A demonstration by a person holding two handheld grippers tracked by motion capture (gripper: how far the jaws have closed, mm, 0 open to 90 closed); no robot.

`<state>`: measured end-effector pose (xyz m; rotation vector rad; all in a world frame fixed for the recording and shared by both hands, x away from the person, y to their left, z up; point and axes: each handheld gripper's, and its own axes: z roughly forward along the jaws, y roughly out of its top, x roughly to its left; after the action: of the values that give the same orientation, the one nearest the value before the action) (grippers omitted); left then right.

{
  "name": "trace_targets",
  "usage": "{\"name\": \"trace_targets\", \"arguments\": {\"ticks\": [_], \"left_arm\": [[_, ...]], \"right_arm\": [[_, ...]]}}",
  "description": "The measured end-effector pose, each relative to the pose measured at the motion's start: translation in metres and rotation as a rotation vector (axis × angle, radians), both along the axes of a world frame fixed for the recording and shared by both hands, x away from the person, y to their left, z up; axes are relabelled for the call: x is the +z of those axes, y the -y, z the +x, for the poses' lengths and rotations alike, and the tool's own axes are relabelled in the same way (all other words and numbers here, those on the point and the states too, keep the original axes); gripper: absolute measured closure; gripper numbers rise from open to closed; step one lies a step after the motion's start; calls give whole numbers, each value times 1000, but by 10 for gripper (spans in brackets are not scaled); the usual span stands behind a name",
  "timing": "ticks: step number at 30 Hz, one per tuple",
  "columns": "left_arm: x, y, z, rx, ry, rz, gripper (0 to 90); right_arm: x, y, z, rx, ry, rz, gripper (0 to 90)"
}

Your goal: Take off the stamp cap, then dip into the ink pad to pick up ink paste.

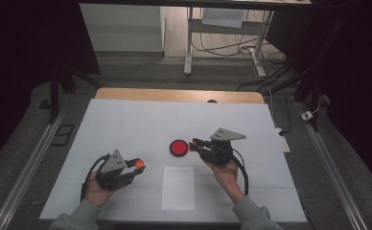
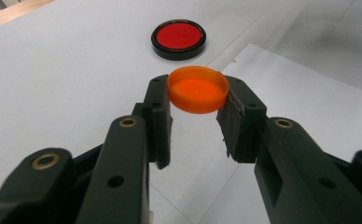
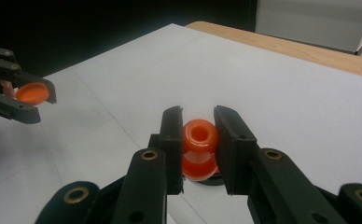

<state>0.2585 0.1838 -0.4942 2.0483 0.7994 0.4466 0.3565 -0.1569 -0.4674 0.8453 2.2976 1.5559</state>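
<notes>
1. Seen from the high view: left gripper (image 1: pixel 137 165) held low over the white table (image 1: pixel 126 124), near its front left, pinching a small orange cap (image 1: pixel 138 163) at the jaw tips; right gripper (image 1: pixel 193 145) held near the table's middle, tips just beside a red disc with a black rim (image 1: pixel 178 148).
2. Also from above: a white sheet of paper (image 1: pixel 178 188) lying between the two hands, in front of the red disc (nothing on it).
3. Clearer in the left gripper view: orange cap (image 2: pixel 198 89) clamped by its rim between the two pads, open side facing up and slightly toward the camera, flat and round, its axis roughly upright; red disc (image 2: pixel 178 38) lying flat on the table beyond it, well apart.
4. Clearer in the right gripper view: right gripper (image 3: pixel 199 135) pressed onto a small orange bottle (image 3: pixel 200 148) (a mere orange speck from above), mouth opening toward the camera and upward, long axis tilted along the jaws; a dark rim just under it, partly hidden.
5. Farther off in the right gripper view: left gripper (image 3: pixel 44 95) at the left edge, the orange cap (image 3: pixel 32 93) between its tips, held clear of the table.
</notes>
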Motion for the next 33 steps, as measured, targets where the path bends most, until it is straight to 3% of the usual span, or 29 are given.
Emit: {"name": "trace_targets", "arguments": {"ticks": [21, 33], "left_arm": [[1, -1, 1, 0, -1, -8, 651], [1, -1, 0, -1, -3, -8, 651]], "right_arm": [[12, -18, 15, 3, 10, -9, 727], [6, -29, 30, -10, -3, -21, 727]]}}
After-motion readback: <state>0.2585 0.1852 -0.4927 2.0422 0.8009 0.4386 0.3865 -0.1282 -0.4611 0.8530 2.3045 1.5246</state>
